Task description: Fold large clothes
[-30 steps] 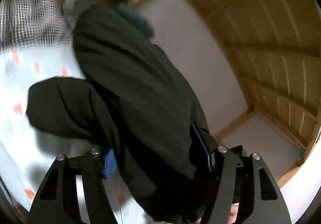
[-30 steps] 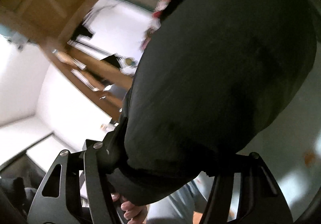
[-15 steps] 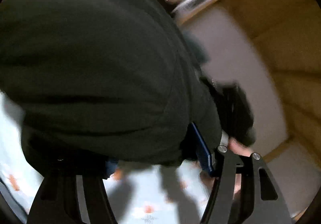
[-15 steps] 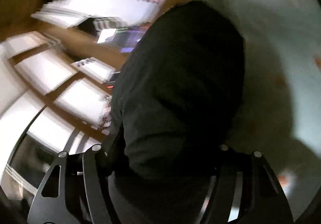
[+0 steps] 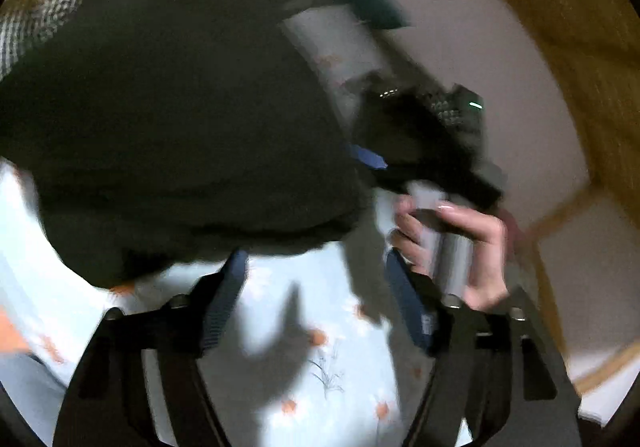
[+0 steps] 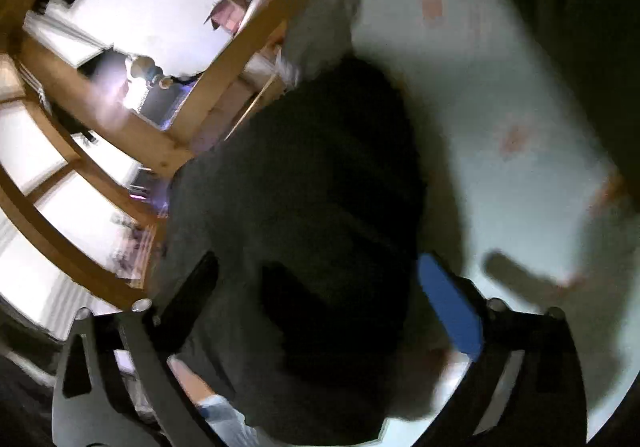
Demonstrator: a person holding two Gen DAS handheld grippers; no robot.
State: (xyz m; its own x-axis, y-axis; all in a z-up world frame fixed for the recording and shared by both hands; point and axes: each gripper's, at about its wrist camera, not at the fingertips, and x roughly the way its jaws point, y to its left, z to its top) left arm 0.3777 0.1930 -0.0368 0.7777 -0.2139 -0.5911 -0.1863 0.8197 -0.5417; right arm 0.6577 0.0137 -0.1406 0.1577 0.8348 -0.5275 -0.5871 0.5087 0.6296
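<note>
Left wrist view showed the left gripper (image 5: 316, 295) released, the dark garment (image 5: 168, 119) bunched unfolded on the bedsheet (image 5: 320, 375); the right gripper (image 6: 320, 307) grasped it.

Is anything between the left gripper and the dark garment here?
Nothing visible. The left gripper has its jaws open over the floral sheet, and the garment hangs just beyond its fingertips with only air between. The right gripper sits off to the side, not in the path.
</note>
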